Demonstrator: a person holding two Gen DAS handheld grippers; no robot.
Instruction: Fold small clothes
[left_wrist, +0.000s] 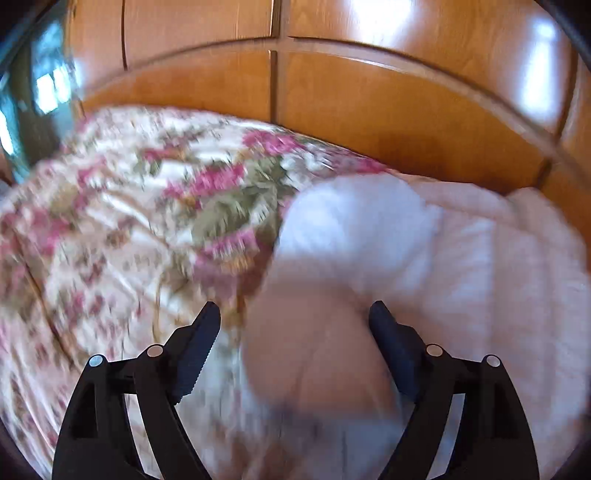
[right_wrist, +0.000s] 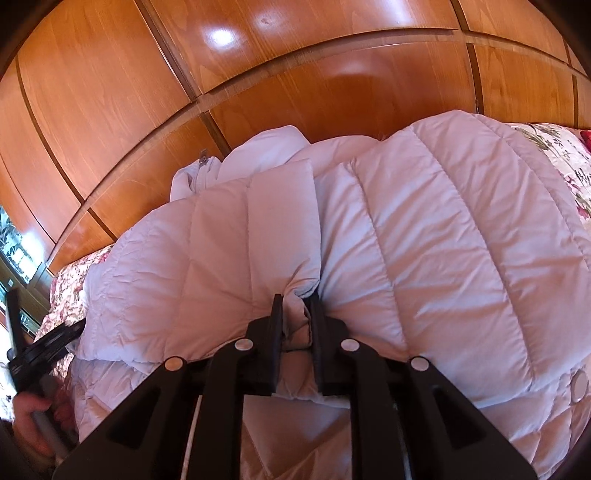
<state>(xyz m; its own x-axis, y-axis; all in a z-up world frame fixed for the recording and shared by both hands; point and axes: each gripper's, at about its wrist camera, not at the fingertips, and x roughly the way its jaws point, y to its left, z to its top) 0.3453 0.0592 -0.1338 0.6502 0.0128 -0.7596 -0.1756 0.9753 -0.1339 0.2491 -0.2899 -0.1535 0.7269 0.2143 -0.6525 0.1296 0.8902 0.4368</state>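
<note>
Pinching a fold of the white quilted jacket, right gripper; left gripper fingers spread, jacket between

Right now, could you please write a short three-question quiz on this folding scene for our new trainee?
1. True or false: the right gripper is clamped on a fold of the white quilted jacket.
2. Multiple choice: what does the jacket lie on? A) a bare wooden floor B) a floral bedspread C) a glass table
3. Short answer: how do the jaws of the left gripper stand, and do they pinch the cloth?

Key:
1. True: both pads press a bunched fold.
2. B
3. Wide apart; blurred pale cloth lies between them, but the pads do not press on it.
</note>
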